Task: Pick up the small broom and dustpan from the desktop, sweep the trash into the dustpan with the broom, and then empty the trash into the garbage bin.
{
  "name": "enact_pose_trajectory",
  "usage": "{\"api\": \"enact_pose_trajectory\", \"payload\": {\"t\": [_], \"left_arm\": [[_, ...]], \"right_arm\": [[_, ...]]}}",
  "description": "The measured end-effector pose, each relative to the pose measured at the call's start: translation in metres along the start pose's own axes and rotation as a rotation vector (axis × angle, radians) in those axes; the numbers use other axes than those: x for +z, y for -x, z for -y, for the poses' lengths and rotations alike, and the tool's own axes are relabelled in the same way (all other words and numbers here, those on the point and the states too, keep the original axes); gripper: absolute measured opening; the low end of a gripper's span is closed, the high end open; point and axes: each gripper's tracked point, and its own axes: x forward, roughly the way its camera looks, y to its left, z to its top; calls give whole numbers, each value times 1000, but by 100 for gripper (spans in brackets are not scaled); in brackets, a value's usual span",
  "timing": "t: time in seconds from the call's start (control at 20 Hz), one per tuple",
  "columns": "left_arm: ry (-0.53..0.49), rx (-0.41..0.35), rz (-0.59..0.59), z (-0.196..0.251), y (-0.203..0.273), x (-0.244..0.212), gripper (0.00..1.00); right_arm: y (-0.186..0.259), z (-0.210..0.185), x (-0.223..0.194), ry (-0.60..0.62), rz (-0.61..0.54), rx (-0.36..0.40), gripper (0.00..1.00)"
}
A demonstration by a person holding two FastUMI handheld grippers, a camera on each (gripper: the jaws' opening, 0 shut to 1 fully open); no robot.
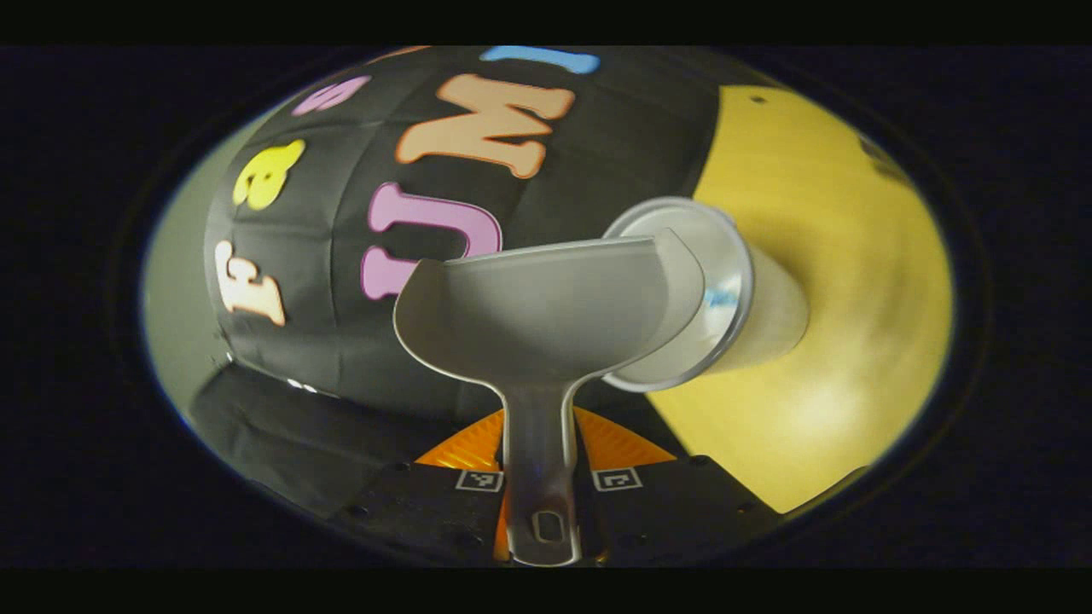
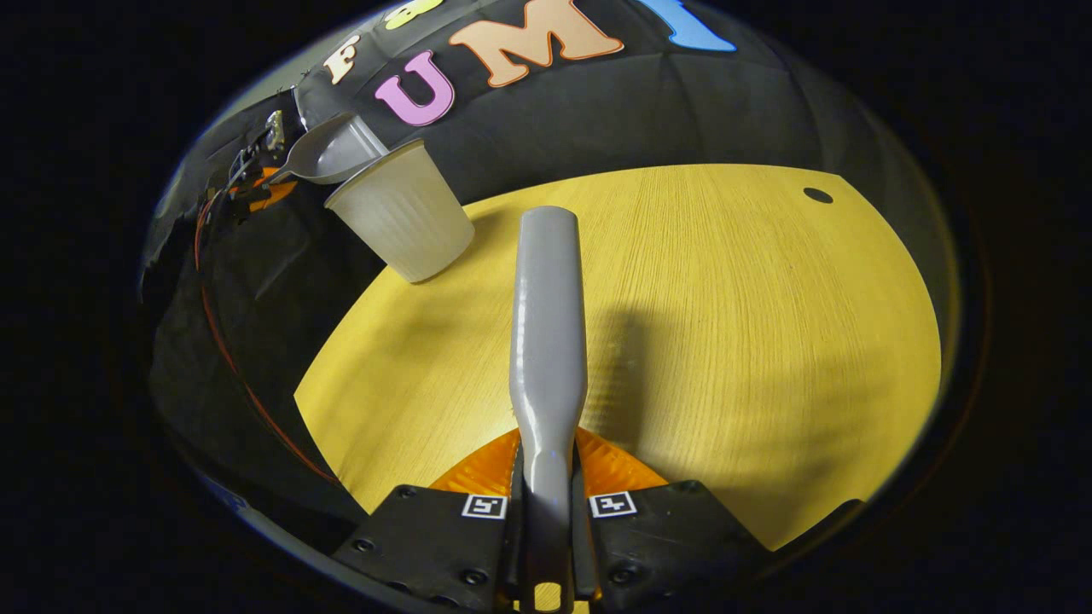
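My left gripper [image 1: 539, 448] is shut on the handle of the grey dustpan [image 1: 546, 311]. The pan is tipped, and its far right edge sits over the mouth of the pale ribbed garbage bin [image 1: 725, 315], which stands on the yellow wooden table [image 1: 836, 239]. I cannot tell whether any trash lies in the pan. My right gripper [image 2: 546, 465] is shut on the grey broom [image 2: 548, 315], which points forward over the table [image 2: 751, 324]. At the far upper left of the right gripper view stands the bin [image 2: 405, 222], with the dustpan [image 2: 328, 153] tilted into its rim and the left gripper [image 2: 256, 183] behind it.
The black cloth wall [image 1: 358, 281] runs close behind the bin and along the table's left edge. A small dark hole [image 2: 817, 194] marks the table's far right. A thin red cable [image 2: 229, 354] hangs down the cloth at the left.
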Motion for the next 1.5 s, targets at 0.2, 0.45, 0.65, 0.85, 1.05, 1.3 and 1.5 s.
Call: {"api": "enact_pose_trajectory", "payload": {"t": [0.2,0.45,0.65,0.85,1.05,1.3,1.5], "left_arm": [[320,-133,104,77,36,44,23],[534,-269,155,174,72,87,24],[621,-393,109,248,93,89,24],[651,-447,7,306,96,61,24],[678,-483,-130,364,99,26,24],[650,-519,-275,371,106,14,24],[662,-533,-318,368,106,19,25]], "right_arm": [[5,2,1,-11,27,7,19],[21,-2,0,-27,78,-22,20],[25,-5,-1,-31,91,-66,20],[9,-8,-7,-45,73,-139,20],[-17,-15,-14,-62,23,-224,20],[-37,-16,-10,-43,-78,-346,20],[-39,-25,1,-22,-155,-434,19]]}}
